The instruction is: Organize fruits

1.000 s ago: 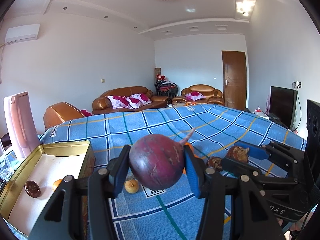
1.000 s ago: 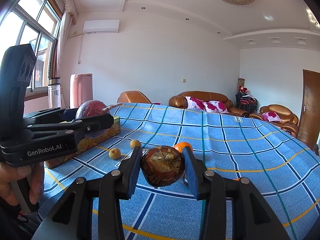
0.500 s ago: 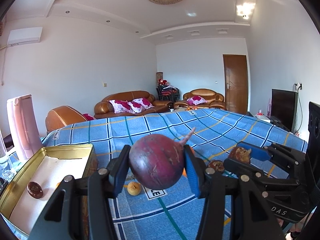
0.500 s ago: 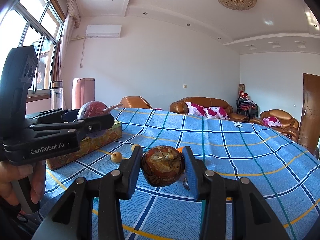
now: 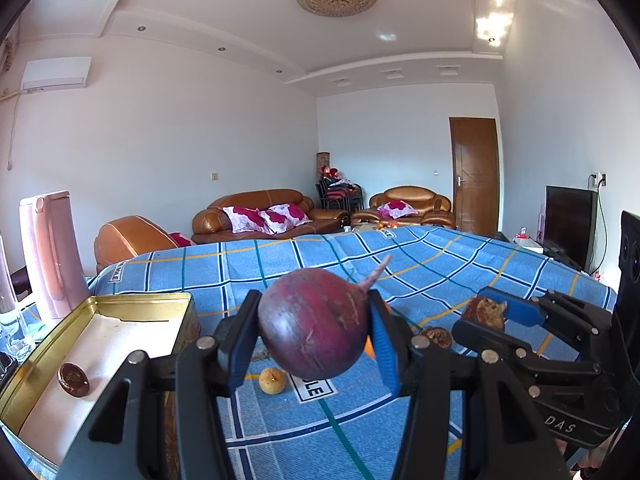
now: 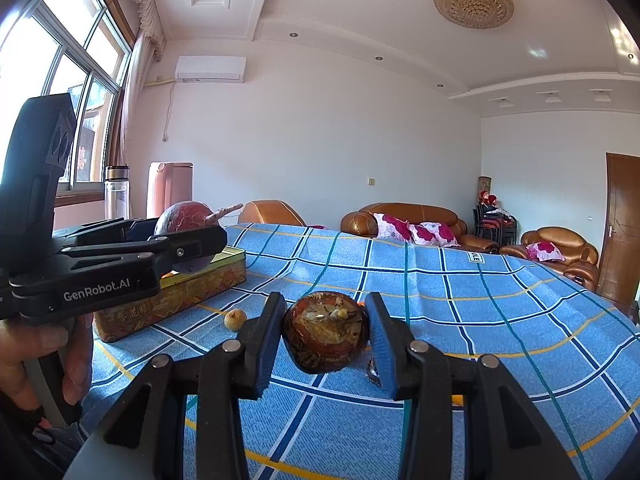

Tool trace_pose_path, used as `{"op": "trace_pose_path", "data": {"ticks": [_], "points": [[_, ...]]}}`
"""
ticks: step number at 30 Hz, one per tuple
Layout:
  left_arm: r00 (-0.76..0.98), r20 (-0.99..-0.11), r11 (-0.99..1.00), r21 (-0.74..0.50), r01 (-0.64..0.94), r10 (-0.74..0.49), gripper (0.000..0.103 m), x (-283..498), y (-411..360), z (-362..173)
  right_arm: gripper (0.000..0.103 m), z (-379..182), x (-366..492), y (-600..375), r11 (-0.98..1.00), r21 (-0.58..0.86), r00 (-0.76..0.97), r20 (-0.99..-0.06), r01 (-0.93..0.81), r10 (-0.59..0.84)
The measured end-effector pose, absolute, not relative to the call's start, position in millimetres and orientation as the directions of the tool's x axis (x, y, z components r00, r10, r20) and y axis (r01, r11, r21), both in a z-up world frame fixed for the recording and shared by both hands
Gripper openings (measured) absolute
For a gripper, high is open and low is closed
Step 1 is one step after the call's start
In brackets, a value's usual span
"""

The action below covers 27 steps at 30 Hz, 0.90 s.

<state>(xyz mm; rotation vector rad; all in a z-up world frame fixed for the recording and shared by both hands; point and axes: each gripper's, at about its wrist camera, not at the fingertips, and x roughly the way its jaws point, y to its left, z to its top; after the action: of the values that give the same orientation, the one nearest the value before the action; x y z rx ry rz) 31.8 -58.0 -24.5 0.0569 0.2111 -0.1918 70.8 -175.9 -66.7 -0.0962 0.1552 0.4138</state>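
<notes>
The table [image 5: 440, 276], under a blue plaid cloth, is the landmark. Both grippers hang above its near end, level w/ each other, fingers pointing fwd across it.

On the table's left side sits a gold tin [image 5: 132, 304], lid off, pale inside; a small dark brown fruit [image 5: 73, 379] lies on the tin's floor near its front left corner. In the right wrist view the tin's patterned side wall [image 6: 176, 296] shows, at the table's left edge.

Left gripper [image 5: 314, 330] is held roughly horizontal just right of the tin and above the table, jaws clamped on a big red-purple round fruit [image 5: 314, 322] w/ a thin stem poking up-right. From the right wrist cam the same gripper [image 6: 182, 246] is seen side-on, its fruit [image 6: 182, 220] over the tin's near end, a hand [image 6: 48, 356] wrapped round the grip below.

Right gripper [image 6: 326, 334] is also about level, over the table's middle, to the right of the tin, jaws closed on a brown dried-looking fruit [image 6: 326, 334]. In the left wrist view it [image 5: 486, 312] comes in from the right w/ that fruit [image 5: 484, 314] at its tip.

On the cloth, just right of the tin: a small yellowish fruit [image 5: 272, 380], also seen at [image 6: 235, 319]. Another brown fruit [image 5: 438, 336] lies on the cloth below the right gripper's tip.
</notes>
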Motion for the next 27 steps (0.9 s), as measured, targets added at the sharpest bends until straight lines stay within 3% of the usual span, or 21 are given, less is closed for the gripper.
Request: {"op": "trace_pose_path", "data": {"ticks": [27], "points": [[0.956,-0.245,0.986,0.013,0.168,-0.16,0.053,38.2,-44.3,-22.7,0.044,-54.8,78.5,-164.4,0.9,-0.077,0.889,-0.213,-0.43,0.406]]}}
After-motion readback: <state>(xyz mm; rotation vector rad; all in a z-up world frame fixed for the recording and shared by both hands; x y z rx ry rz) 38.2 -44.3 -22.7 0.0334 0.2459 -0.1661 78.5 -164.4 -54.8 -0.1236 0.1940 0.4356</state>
